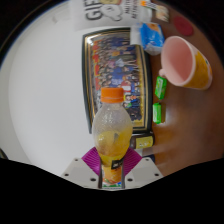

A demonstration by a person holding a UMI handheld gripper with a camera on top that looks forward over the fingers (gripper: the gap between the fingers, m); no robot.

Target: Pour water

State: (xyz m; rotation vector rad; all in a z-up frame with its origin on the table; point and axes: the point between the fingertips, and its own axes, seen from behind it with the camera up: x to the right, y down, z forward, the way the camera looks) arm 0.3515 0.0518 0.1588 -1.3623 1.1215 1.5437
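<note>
The gripper is directed forward and somewhat downward over the wooden worktop, its two fingers entering from the near side with their magenta pads facing inward. Between the fingers stands a clear plastic bottle with an orange cap, part-filled with orange-yellow liquid; it is upright, leaning only slightly, and both fingers are closed against its lower body, gripping it. Whether the bottle's base rests on the worktop cannot be determined, as the fingers conceal it. Directly behind the bottle lies a flat rectangular printed board with a colourful picture and a dark border. Beyond the fingers, off to the right, a pink plastic cup lies tilted with its open mouth toward the camera, well apart from the bottle. A yellow object sits just behind the cup, touching or nearly so. Two small green cartons stand between the cup and the bottle, near the board's right edge. A blue-and-white packet rests at the board's far right corner. The holding hand is not visible.
</note>
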